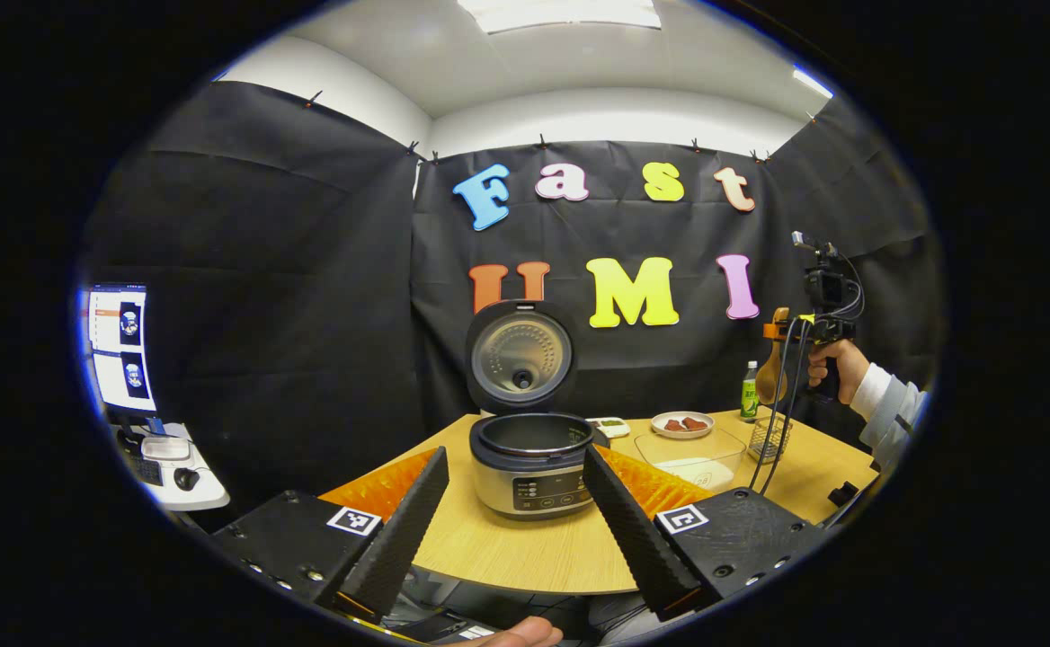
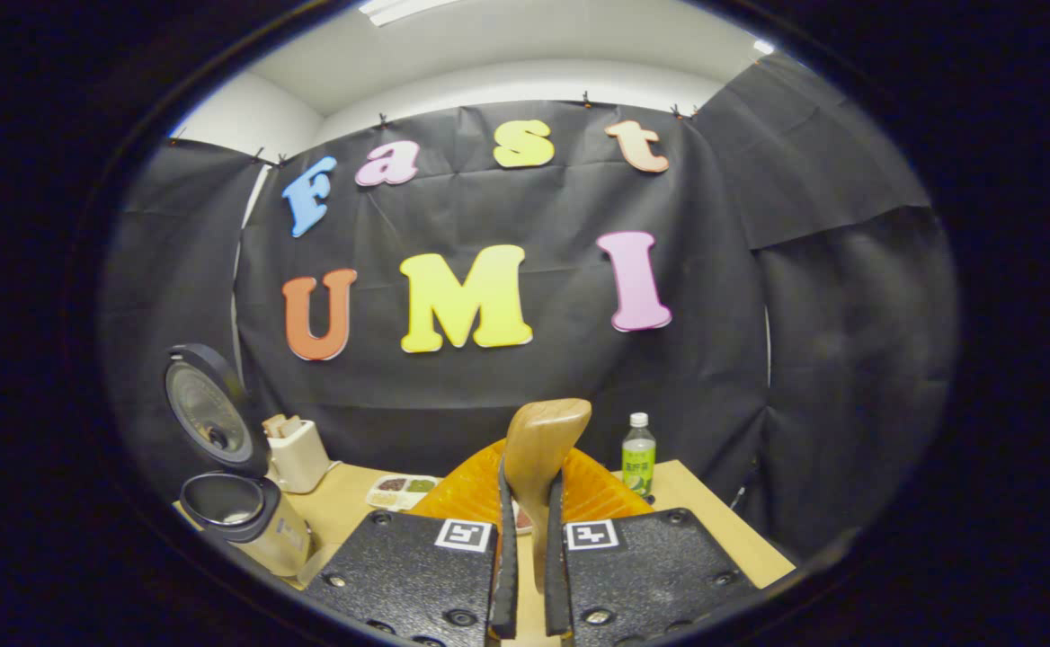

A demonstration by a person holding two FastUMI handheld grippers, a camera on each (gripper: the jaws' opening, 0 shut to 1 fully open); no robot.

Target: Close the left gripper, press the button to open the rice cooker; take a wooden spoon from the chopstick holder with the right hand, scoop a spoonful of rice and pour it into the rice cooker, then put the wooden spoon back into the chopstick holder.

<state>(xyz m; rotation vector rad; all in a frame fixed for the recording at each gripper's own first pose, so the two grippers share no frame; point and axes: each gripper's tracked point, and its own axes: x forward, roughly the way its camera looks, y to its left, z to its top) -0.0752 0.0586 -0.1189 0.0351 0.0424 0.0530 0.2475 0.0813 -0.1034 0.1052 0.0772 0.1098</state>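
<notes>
The rice cooker (image 1: 529, 467) stands open on the wooden table (image 1: 525, 548), its lid (image 1: 520, 355) upright. My left gripper (image 1: 515, 452) is open just in front of it, holding nothing. At the far right a hand holds my right gripper (image 1: 790, 331), which is raised above the wire chopstick holder (image 1: 769, 438) with the wooden spoon (image 1: 769, 376) in it. In the right gripper view my right gripper (image 2: 529, 476) is shut on the wooden spoon (image 2: 538, 449), bowl end up. The open rice cooker (image 2: 242, 517) sits at the lower left there. A clear container of rice (image 1: 694, 460) lies beside the cooker.
A plate with red pieces (image 1: 682, 424), a small compartment tray (image 1: 610, 427) and a green bottle (image 1: 749, 391) stand at the back of the table. A white box-like item (image 2: 296, 454) sits behind the cooker. A monitor (image 1: 120, 346) and a side desk stand at the left.
</notes>
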